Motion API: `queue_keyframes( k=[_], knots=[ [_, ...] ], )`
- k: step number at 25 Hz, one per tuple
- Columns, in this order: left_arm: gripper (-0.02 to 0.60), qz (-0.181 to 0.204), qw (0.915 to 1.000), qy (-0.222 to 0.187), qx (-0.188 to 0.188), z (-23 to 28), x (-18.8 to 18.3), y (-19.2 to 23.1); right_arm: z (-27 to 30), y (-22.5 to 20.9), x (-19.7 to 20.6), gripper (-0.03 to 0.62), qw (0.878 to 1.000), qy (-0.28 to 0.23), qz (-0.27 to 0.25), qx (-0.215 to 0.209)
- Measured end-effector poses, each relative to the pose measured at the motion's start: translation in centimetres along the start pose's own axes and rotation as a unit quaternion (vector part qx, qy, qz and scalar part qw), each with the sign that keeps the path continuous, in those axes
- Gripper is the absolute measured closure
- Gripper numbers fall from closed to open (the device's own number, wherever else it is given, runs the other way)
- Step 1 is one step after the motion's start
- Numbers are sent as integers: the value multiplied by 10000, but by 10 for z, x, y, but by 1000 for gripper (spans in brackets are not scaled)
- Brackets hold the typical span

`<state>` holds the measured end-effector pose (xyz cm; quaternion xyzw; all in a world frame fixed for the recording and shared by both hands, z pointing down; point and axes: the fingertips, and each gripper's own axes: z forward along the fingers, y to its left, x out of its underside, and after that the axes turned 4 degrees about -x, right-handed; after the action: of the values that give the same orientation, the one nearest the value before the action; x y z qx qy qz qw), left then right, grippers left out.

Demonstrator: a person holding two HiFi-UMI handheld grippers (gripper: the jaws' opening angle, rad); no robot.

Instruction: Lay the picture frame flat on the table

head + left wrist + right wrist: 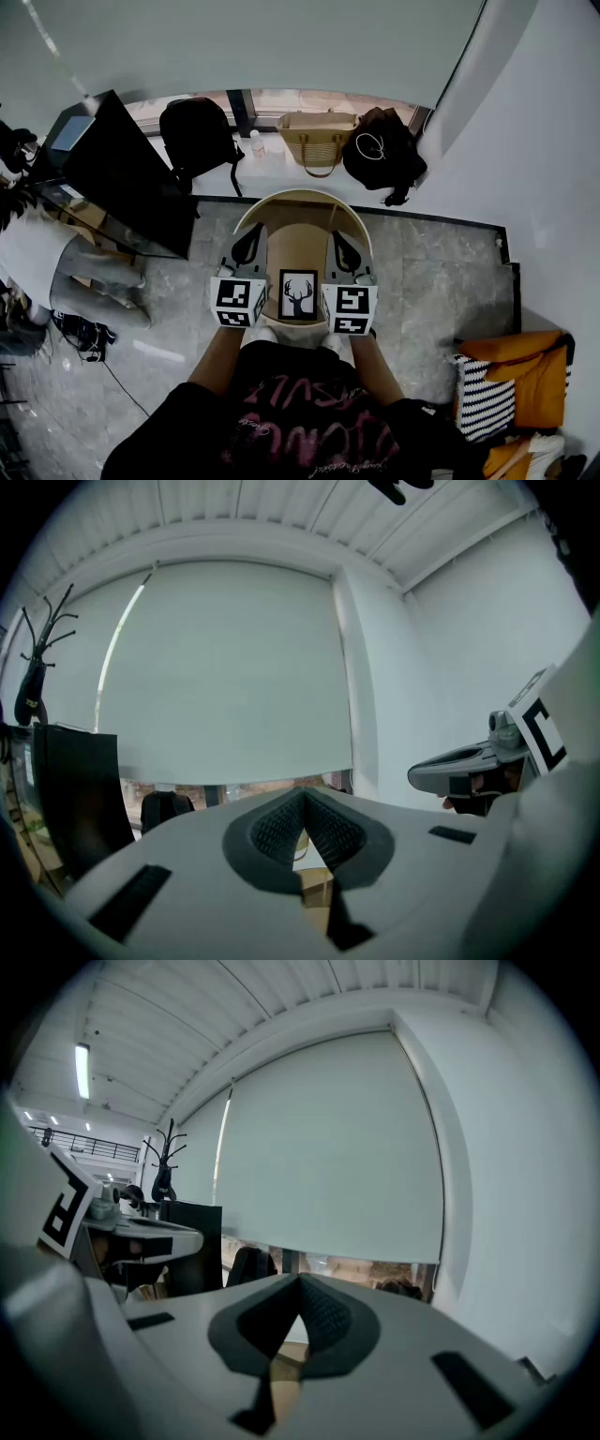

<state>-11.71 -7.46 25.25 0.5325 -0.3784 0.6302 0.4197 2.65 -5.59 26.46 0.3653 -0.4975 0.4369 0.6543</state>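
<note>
A black picture frame (298, 296) with a deer-head print sits at the near edge of the round wooden table (300, 208), its face towards me. Whether it stands or lies flat I cannot tell. My left gripper (247, 247) hovers just left of it and my right gripper (346, 250) just right, both pointing away over the table. Each is shut with nothing between the pads, as the left gripper view (302, 799) and right gripper view (300, 1283) show. The frame is hidden in both gripper views.
Along the window ledge behind the table stand a black backpack (197, 131), a small bottle (257, 143), a woven bag (317, 137) and a black bag (380, 150). A dark screen (127, 178) and a person (42, 258) are at the left. Orange cushions (525, 375) lie at the right.
</note>
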Motion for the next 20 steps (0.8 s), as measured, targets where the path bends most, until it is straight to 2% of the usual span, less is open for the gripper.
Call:
queue_keyframes(
  k=[20],
  knots=[
    [571, -55, 9998, 186, 50, 7, 17, 8, 15, 5, 8, 574, 9999, 111, 10, 50]
  ],
)
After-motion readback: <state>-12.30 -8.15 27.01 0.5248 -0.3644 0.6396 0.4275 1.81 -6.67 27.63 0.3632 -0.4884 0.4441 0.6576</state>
